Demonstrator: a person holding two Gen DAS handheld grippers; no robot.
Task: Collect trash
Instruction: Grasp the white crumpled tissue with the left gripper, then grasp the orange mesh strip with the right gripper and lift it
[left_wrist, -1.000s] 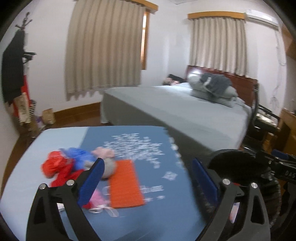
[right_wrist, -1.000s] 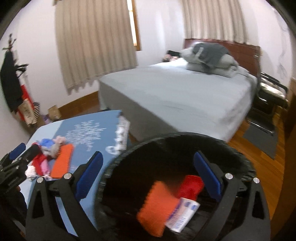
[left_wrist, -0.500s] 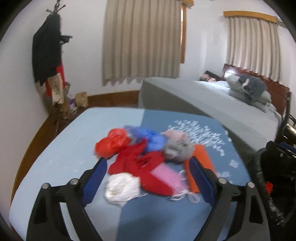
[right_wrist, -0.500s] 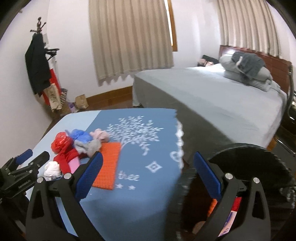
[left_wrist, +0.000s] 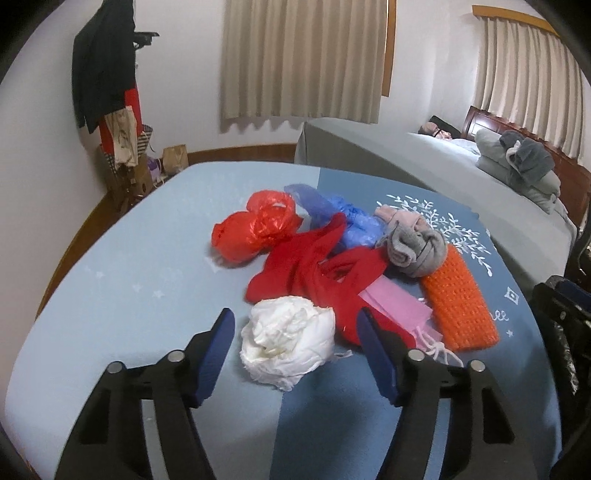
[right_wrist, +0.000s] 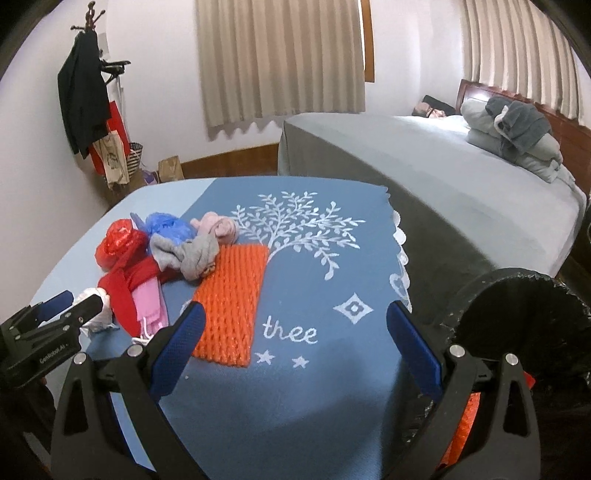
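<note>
A: Left gripper — what is it doing?

B: It is hovering low over the table with its 2 blue fingers spread wide and gripping nothing. A white wad is lying on the cloth between the fingertips, apart from both.

A: And beyond the wad?

B: A red cloth is lying just behind it, touching it, with a pink sheet poking out from under the cloth. Further back, a red bag is sitting to the left and a blue bag behind. A grey sock and a pink sock are resting to the right, and an orange net is lying flat beside them.

A: Right gripper?

B: Its jaws are also standing wide apart and holding nothing, above the dark blue tree-print part of the cloth. The orange net is lying just past its left finger.

A: Where is the bin?

B: The black bin is standing at the table's right edge, beside the right finger. Orange and red scraps are showing low at its side.
</note>
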